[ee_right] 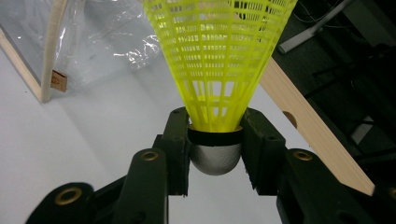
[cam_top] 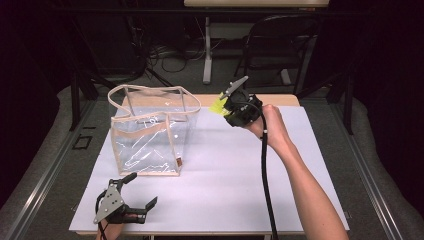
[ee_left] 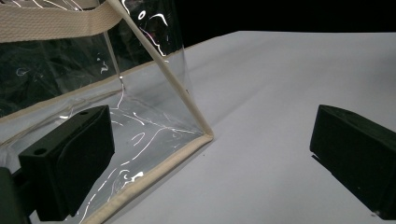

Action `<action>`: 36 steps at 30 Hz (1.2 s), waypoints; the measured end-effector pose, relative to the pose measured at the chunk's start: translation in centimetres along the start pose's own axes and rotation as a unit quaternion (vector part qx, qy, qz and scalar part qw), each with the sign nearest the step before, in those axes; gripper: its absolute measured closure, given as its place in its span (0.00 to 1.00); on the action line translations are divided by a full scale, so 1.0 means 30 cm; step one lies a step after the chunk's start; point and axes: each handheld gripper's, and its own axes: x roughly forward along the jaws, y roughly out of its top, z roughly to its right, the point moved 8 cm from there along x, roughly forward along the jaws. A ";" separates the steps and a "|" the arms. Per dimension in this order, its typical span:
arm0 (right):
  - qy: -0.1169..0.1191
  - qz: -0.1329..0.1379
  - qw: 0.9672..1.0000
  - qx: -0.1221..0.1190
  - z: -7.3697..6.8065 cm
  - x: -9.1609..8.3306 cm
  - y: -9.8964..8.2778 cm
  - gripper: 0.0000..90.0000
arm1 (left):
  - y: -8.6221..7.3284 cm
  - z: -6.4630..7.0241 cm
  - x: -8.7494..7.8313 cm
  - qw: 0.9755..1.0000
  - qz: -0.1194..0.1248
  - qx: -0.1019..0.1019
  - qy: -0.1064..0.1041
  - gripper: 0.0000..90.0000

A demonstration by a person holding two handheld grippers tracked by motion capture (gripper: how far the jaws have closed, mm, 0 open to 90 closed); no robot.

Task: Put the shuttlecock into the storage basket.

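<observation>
The right hand (cam_top: 270,127) is reaching in from the lower right, forearm stretched diagonally across the white table (cam_top: 225,190), wrist raised so that the right gripper (cam_top: 226,106) is hanging above the far part of the table, just right of the bag (cam_top: 150,132). This gripper is pointing left and away, toward the bag's open top, with its grey plate sticking up and its cable trailing back along the forearm. In the right gripper view, the jaws are clenching a yellow shuttlecock (ee_right: 217,70) at its base: the pads are pressing on the black band on both sides, the silver-grey cap is showing between them, and the mesh skirt is flaring away from the camera. In the high view the shuttlecock (cam_top: 218,105) is poking out of the gripper, off the table, close to the bag's right rim but not touching it.

The left gripper (cam_top: 142,192) is sitting low at the near left edge of the table, with little of the hand behind it showing at the bottom of the frame. It is pointing toward the bag's near side. Its jaws are standing wide apart with nothing between them; the left gripper view is showing the bag's lower corner (ee_left: 205,133) near the left jaw, apart from it.

The clear bag is standing upright on the table's left half, its beige-trimmed mouth open.
</observation>
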 end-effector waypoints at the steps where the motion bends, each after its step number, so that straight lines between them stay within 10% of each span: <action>1: 0.000 -0.001 1.000 -0.001 0.001 0.000 0.004 0.72 | 0.000 0.000 0.000 1.000 0.000 0.000 0.000 0.00; 36: 0.006 0.011 1.000 -0.014 -0.026 0.049 0.132 0.72 | 0.003 -0.001 -0.003 1.000 0.003 0.001 0.000 0.00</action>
